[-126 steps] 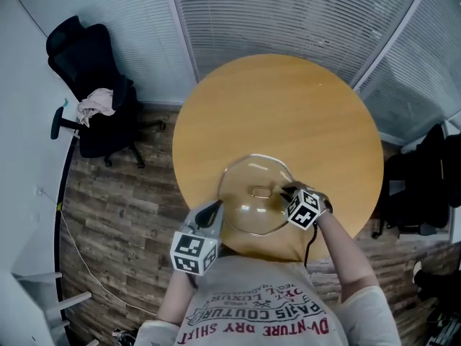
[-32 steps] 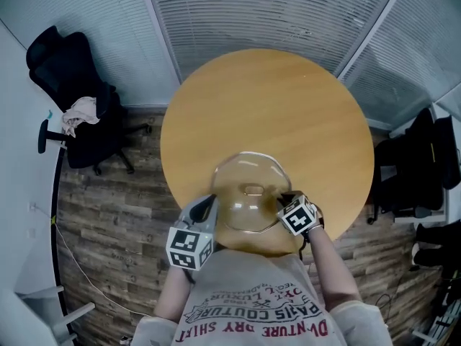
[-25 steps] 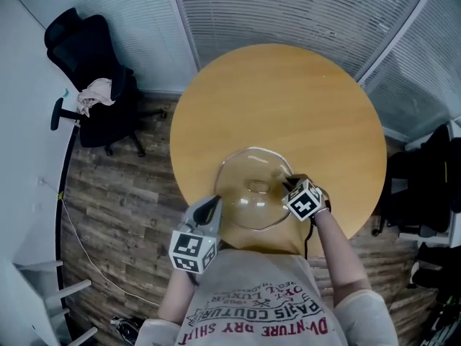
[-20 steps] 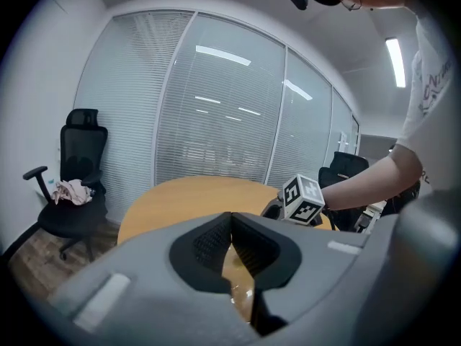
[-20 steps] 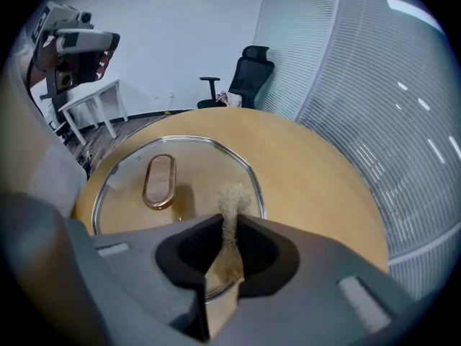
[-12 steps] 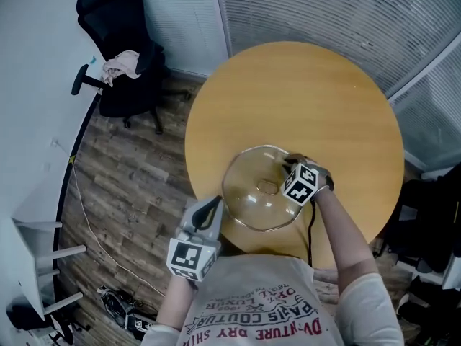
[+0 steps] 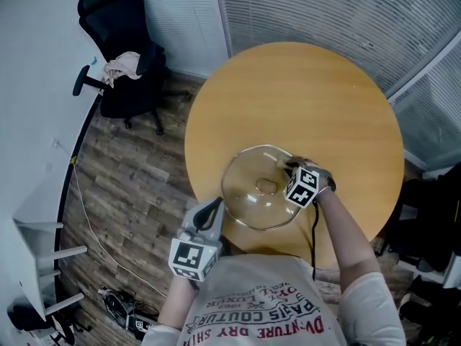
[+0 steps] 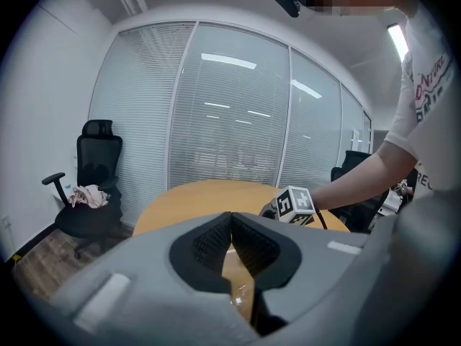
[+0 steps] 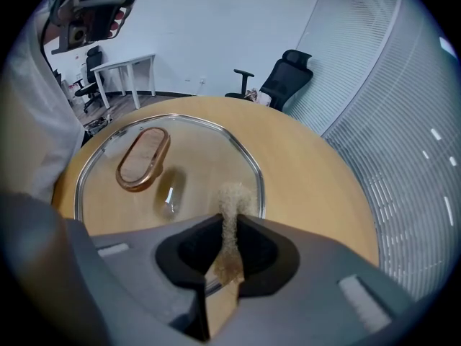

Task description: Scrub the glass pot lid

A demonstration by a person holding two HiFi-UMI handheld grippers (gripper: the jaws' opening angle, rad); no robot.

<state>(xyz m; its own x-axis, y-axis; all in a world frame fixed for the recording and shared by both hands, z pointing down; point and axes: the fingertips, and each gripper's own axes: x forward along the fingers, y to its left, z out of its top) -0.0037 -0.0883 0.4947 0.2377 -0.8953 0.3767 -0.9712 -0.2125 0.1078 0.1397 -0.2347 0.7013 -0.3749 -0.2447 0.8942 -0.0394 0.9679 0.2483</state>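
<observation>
The glass pot lid (image 7: 256,200) lies dome up on the round wooden table (image 7: 302,92), near the front edge; its oval copper-rimmed handle (image 9: 143,157) is at its centre. My left gripper (image 7: 216,205) is at the lid's near-left rim, jaws pressed together on that rim, and glass glints low between them in the left gripper view. My right gripper (image 7: 290,166) hangs over the lid's right side, shut on a thin tan scrub pad (image 9: 232,225). The pad's frayed tip rests on the glass just inside the metal rim (image 9: 259,179).
A black office chair (image 7: 122,71) with a cloth on it stands left of the table. Blinds cover the glass wall behind. Cables (image 7: 122,308) lie on the wood floor at lower left. A white desk (image 9: 130,67) stands far off.
Over the last second my right gripper has carried the pad along the lid's right side, from the near right to the far right. The left gripper stays at the rim.
</observation>
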